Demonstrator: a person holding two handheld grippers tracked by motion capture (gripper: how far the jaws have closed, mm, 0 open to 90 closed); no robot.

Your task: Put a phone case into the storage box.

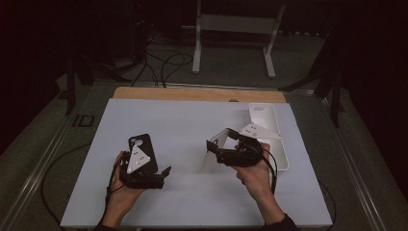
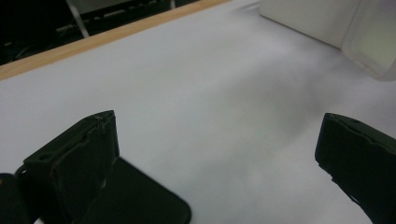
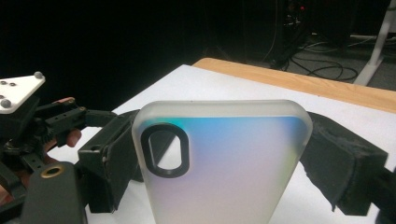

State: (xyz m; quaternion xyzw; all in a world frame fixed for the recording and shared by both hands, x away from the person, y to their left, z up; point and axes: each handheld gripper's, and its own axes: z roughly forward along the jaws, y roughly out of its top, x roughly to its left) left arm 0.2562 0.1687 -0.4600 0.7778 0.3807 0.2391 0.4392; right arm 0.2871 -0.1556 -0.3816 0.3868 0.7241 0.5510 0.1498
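My right gripper [image 1: 217, 152] is shut on a frosted translucent phone case [image 1: 215, 144] and holds it upright above the white mat. In the right gripper view the case [image 3: 224, 140] stands between both jaws of that gripper [image 3: 219, 164], its oval camera hole at the upper left. A black phone case [image 1: 143, 146] lies flat on the mat at the left. My left gripper [image 1: 162, 176] rests just in front of it, open, jaws pointing right. In the left gripper view the jaws of this gripper [image 2: 224, 154] are wide apart with bare mat between them, and the black case [image 2: 140, 203] lies beside the left jaw.
A white tray [image 1: 284, 154] sits at the mat's right side with a white phone case [image 1: 262, 114] leaning at its far end. The mat [image 1: 183, 120] covers a wooden table with its far edge [image 1: 197, 94] showing. Cables and a white stand [image 1: 235, 24] lie on the floor beyond.
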